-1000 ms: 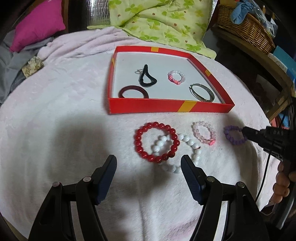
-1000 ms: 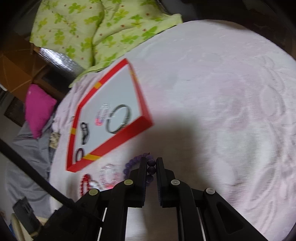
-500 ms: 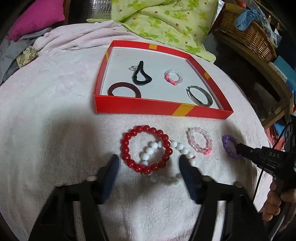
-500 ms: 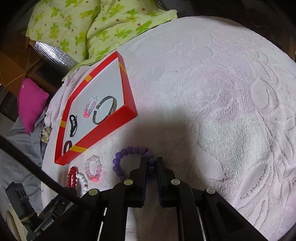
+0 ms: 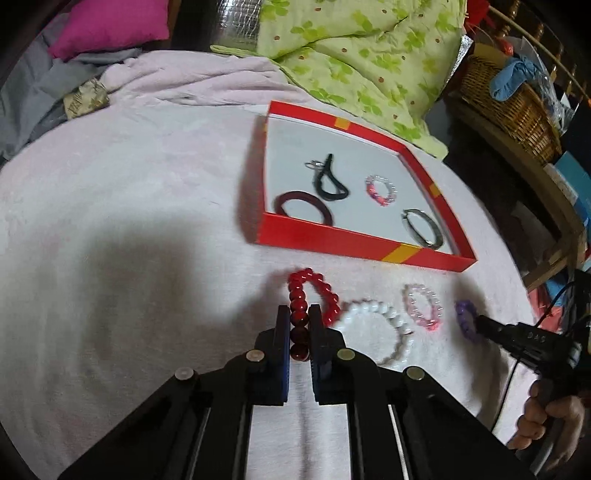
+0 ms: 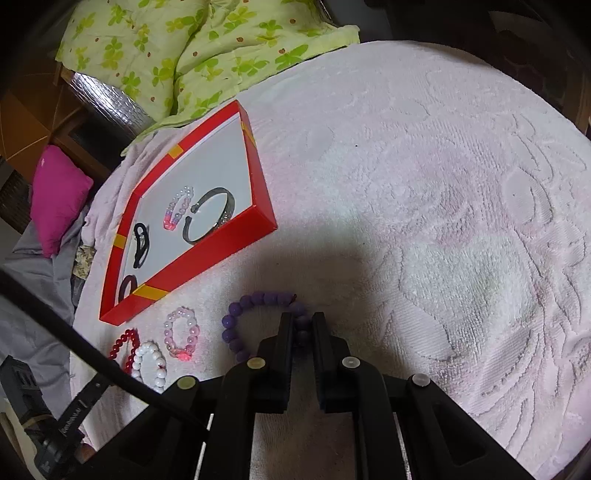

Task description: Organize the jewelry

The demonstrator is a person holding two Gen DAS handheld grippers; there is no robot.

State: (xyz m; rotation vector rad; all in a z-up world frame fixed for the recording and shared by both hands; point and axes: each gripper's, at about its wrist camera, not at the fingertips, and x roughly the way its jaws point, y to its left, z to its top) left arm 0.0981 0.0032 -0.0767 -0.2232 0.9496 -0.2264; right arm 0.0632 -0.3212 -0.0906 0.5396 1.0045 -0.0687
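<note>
My left gripper (image 5: 299, 314) is shut on a red bead bracelet (image 5: 308, 291), which stands on edge on the pink towel. A white bead bracelet (image 5: 380, 325) and a pink bead bracelet (image 5: 423, 306) lie to its right. My right gripper (image 6: 303, 321) is shut on a purple bead bracelet (image 6: 255, 314); it also shows in the left wrist view (image 5: 465, 317). A red tray (image 5: 354, 242) behind them holds a dark red bangle (image 5: 303, 206), a black hair tie (image 5: 328, 181), a small pink bracelet (image 5: 382, 190) and a metal bangle (image 5: 423, 227).
A green floral quilt (image 5: 362, 55) lies behind the tray. A magenta pillow (image 5: 110, 26) is at the far left. A wicker basket (image 5: 509, 107) stands on a shelf at the far right. The towel (image 6: 443, 203) drops off at its right edge.
My left gripper moved forward and closed on the red bracelet, tipping it off the white one onto its edge. The right gripper stayed shut on the purple bracelet.
</note>
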